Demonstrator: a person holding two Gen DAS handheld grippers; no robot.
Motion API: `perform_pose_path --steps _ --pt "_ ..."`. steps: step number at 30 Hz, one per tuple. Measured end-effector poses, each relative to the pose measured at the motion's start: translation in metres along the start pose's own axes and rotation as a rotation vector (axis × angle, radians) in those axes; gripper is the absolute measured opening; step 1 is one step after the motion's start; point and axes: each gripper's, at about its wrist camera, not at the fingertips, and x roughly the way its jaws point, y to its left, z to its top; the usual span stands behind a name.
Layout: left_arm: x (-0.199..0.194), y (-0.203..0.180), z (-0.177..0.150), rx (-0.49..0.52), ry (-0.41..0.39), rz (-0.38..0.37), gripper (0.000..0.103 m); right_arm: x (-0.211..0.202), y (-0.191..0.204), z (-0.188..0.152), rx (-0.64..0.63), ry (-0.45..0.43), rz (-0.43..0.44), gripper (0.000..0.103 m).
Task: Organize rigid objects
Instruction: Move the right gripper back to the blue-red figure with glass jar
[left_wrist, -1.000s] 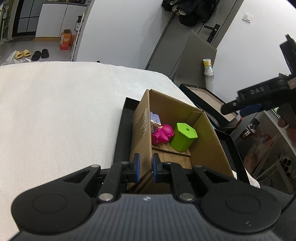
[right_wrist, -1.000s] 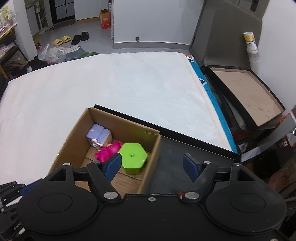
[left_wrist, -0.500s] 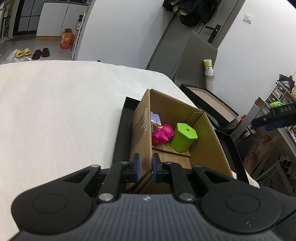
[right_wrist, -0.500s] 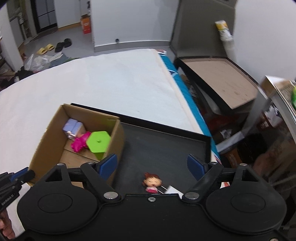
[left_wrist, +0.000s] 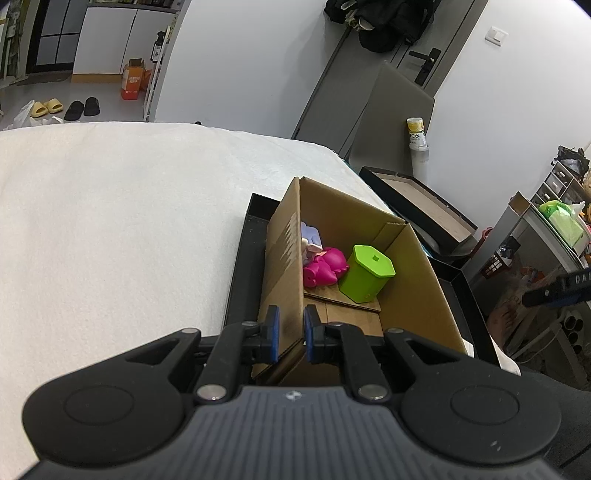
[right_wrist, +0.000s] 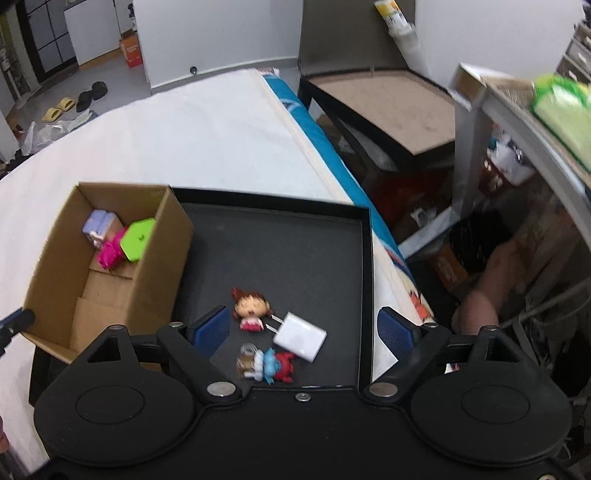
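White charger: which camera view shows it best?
The right wrist view. The white charger lies in plain sight on the black tray, between two small figures, just ahead of the open right gripper. In the left wrist view the cardboard box blocks that part of the tray, so it is hidden.

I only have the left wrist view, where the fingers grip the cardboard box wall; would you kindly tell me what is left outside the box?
Observer: Three things lie on the black tray beside the cardboard box: a red-haired doll, a white charger and a small blue and red figure.
Operator: Thank you. Is the right gripper holding any of them?
Observer: No, the right gripper is open and empty, above those three.
Operator: Is the charger touching the doll?
Observer: Its prongs point toward the doll; I cannot tell whether they touch.
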Motion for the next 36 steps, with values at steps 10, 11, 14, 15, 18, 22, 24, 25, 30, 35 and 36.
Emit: perform_pose_path --steps 10,11,14,15,18,22,24,25,30,35,36 --pt "0.000 -0.001 0.000 0.000 0.000 0.000 0.013 0.009 -0.014 -0.016 0.036 0.036 0.008 0.090" --pt "0.000 -0.001 0.000 0.000 0.000 -0.001 0.013 0.009 -0.014 -0.018 0.036 0.038 0.010 0.091" --pt "-0.001 0.000 0.001 -0.002 0.000 -0.002 0.013 0.012 -0.014 -0.021 0.039 0.047 0.021 0.094" --pt "0.000 -0.001 0.001 -0.003 0.000 -0.002 0.013 0.013 -0.014 -0.022 0.040 0.050 0.024 0.096" --pt "-0.001 0.000 0.001 -0.005 0.000 -0.003 0.013 0.018 -0.013 -0.025 0.049 0.058 0.043 0.101" --pt "0.000 0.000 0.001 -0.005 0.000 -0.002 0.013 0.030 -0.011 -0.030 0.075 0.088 0.081 0.103" --pt "-0.001 0.000 0.001 -0.007 0.000 -0.003 0.013 0.038 -0.009 -0.034 0.084 0.107 0.095 0.103" --pt "-0.001 0.000 0.001 -0.007 0.000 -0.003 0.013 0.043 -0.008 -0.036 0.090 0.119 0.101 0.103" --pt "-0.001 0.000 0.000 -0.004 -0.001 -0.003 0.013 0.064 -0.007 -0.047 0.128 0.161 0.129 0.103" --pt "-0.001 -0.001 0.001 -0.004 -0.001 -0.002 0.013 0.081 -0.008 -0.054 0.168 0.179 0.144 0.103" --pt "-0.001 -0.001 0.001 -0.004 -0.001 -0.002 0.013 0.084 -0.009 -0.055 0.172 0.178 0.146 0.103"
